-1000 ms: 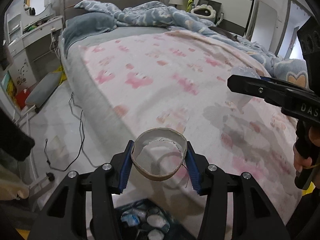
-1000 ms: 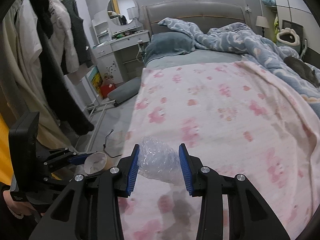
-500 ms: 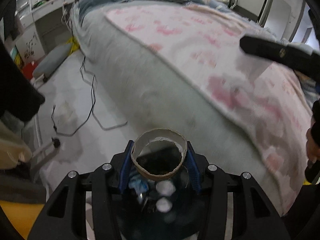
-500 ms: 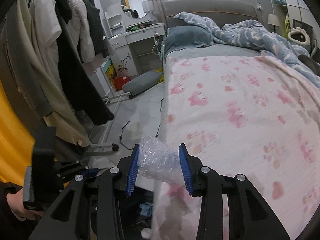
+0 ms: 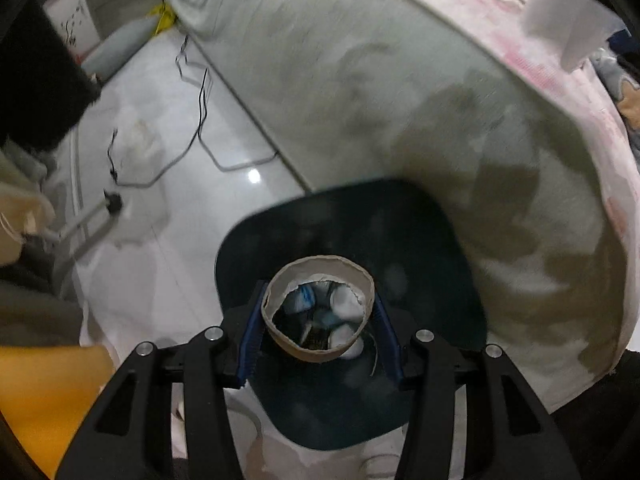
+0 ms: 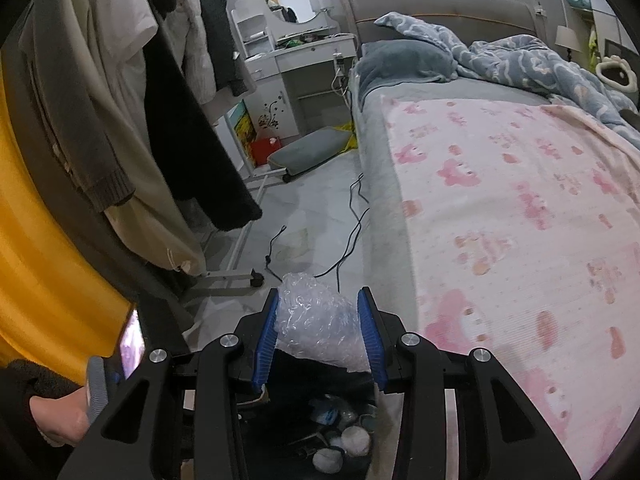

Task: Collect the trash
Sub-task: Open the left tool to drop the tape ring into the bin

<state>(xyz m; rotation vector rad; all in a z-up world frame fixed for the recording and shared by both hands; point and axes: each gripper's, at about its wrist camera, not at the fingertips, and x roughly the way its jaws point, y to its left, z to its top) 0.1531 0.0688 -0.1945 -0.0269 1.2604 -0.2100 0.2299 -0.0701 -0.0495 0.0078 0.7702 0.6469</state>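
My left gripper (image 5: 318, 322) is shut on a brown cardboard ring (image 5: 320, 266) and holds it right over the open dark trash bin (image 5: 360, 224) on the floor beside the bed. Through the ring I see white crumpled trash in the bin. My right gripper (image 6: 319, 334) is shut on a crumpled wad of clear plastic wrap (image 6: 316, 322), held above the floor by the bed's side. Below it the trash bin (image 6: 280, 432) shows with white crumpled balls (image 6: 342, 446) inside.
The bed with a pink patterned sheet (image 6: 520, 220) fills the right. Black cables (image 6: 352, 224) lie on the pale tile floor. Hanging clothes on a rack (image 6: 132, 120) stand at the left, a white dresser with a round mirror (image 6: 288, 56) behind.
Both grippers have moved left off the bed toward the floor. The left one has tilted down and now hangs over the bin with the ring. The right one still holds the plastic.
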